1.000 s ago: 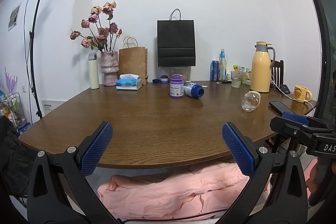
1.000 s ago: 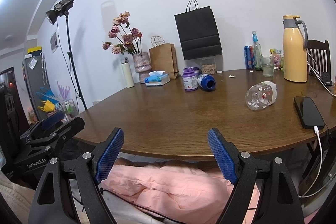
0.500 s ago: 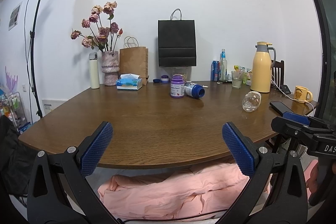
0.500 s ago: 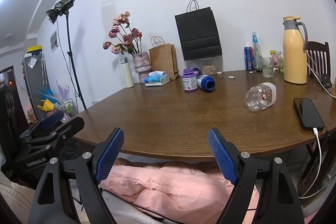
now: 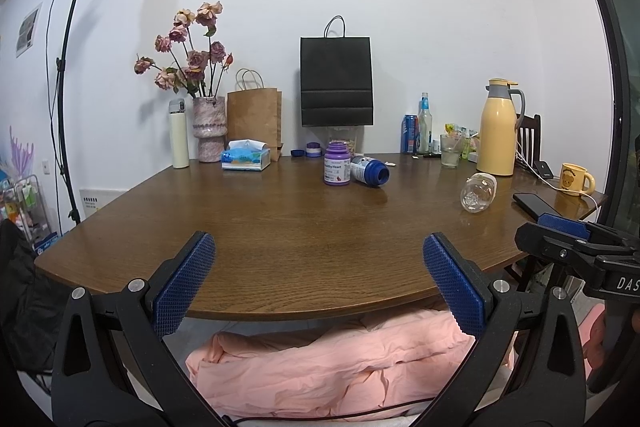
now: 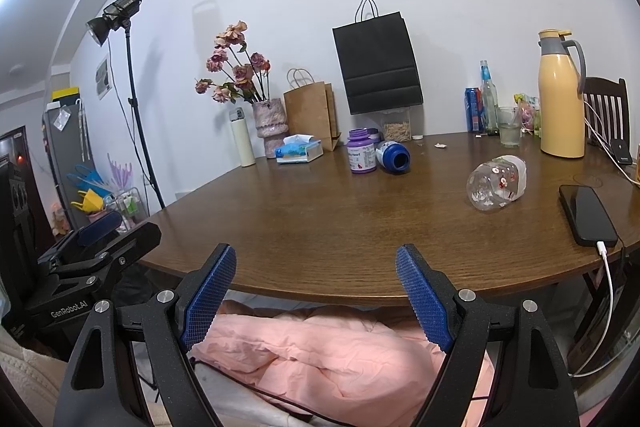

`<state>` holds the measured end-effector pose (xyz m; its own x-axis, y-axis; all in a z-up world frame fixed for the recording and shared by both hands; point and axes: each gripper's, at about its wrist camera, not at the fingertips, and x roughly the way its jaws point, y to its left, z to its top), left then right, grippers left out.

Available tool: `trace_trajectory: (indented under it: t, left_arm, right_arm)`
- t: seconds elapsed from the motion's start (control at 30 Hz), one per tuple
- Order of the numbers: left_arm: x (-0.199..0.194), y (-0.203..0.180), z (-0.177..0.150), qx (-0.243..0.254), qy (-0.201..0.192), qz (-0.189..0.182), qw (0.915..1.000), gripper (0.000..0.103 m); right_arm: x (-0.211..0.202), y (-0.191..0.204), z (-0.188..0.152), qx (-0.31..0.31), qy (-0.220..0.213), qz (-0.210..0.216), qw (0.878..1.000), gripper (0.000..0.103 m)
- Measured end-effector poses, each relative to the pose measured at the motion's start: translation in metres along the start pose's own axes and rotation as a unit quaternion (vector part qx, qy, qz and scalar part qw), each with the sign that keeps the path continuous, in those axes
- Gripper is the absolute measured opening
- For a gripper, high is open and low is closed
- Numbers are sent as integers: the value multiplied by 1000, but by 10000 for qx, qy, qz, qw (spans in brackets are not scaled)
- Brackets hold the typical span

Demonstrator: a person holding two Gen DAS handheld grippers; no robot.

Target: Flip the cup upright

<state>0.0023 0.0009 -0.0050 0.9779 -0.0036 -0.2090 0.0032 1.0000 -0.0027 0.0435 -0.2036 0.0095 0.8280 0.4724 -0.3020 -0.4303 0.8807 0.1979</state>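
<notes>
I see the cup (image 6: pixel 496 183) lying on its side near the bench's right edge, nearer my right gripper (image 6: pixel 316 291), both grippers' fingers apart.

Colours showing across the wooden table

The clear cup (image 6: pixel 496 183) is showing small red and white flower prints; the table (image 6: pixel 320 219) is gleaming dark brown with fine grain; blue cross-hatched pads (image 6: pixel 208 297) are lining black gripper fingers; a yellow jug (image 6: pixel 560 99) is wearing a grey top; pink fabric (image 6: pixel 320 355) is glowing below.
</notes>
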Motion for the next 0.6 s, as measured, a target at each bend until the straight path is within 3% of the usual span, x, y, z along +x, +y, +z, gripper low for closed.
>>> trace_trajectory:
  t: [0.6]
  left_arm:
    - [0,0,0,15,-11,-2,10000,103]
  right_arm:
    - [1,0,-2,12,20,-15,10000,87]
